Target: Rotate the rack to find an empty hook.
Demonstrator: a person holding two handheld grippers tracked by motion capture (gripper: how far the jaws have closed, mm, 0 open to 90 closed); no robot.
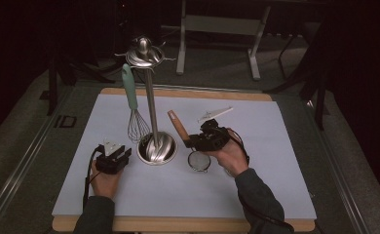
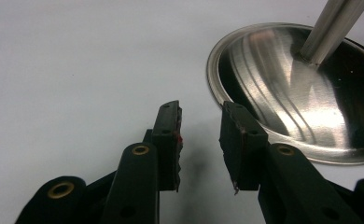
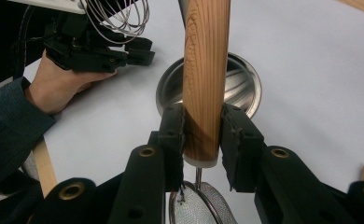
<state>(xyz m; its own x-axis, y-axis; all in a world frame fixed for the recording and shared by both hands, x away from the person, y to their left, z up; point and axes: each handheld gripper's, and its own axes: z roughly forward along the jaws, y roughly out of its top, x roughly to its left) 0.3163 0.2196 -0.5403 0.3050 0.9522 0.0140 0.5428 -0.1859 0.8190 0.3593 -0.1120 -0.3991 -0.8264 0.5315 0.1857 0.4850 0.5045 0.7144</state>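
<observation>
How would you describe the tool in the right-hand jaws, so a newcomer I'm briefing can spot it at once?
Start at the white mat on the table and find the shiny steel stand with a round dish base at its middle. Just right of that base, the right gripper is shut on a small wire-mesh strainer with a wooden handle. Unlike the mint-handled whisk hanging from the stand, it has a mesh bowl.

Utensil stand [image 1: 155, 146] between bare mat sides [image 1: 256, 195]

— What's your table [image 1: 275, 195] like?
— You have a white sheet over a wooden board, whose edge shows at the front and back.
— What stands on it?
— Your steel stand [image 1: 157, 148] sits near the middle on its round base, its pole upright. The whisk [image 1: 135, 117] hangs from it, off the sheet.
</observation>
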